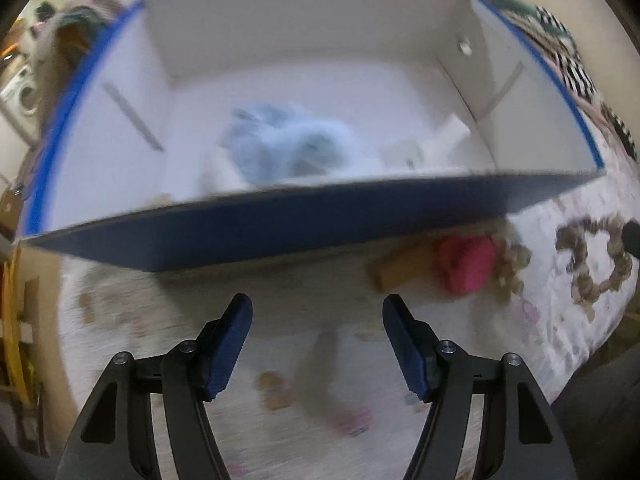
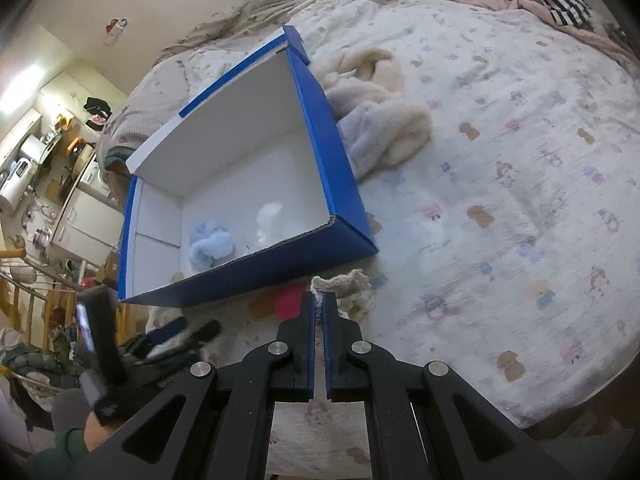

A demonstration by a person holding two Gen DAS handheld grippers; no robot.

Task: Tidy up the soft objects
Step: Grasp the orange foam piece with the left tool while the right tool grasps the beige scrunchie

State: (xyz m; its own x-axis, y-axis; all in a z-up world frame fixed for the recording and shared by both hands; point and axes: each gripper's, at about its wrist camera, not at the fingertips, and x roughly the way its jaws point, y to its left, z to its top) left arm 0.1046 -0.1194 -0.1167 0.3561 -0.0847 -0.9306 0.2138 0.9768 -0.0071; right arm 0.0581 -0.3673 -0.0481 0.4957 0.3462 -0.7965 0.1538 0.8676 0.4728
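Observation:
A blue cardboard box with a white inside (image 1: 280, 216) (image 2: 340, 184) lies open on the bed. A fluffy light-blue soft object (image 1: 288, 144) (image 2: 210, 248) and a white one (image 2: 272, 220) lie inside it. My left gripper (image 1: 317, 344) is open and empty, just in front of the box's near wall. My right gripper (image 2: 319, 300) is shut on a cream knitted rope piece (image 2: 344, 286) (image 1: 596, 264), held beside the box's near corner. A pink soft object (image 1: 466, 264) (image 2: 290, 300) lies on the bed by the box.
A pile of beige and lavender fleece (image 2: 376, 108) lies on the bed beyond the box. The patterned bedsheet (image 2: 500, 200) stretches to the right. A tan flat item (image 1: 404, 268) lies next to the pink object. Room clutter and furniture (image 2: 48, 184) stand off to the left.

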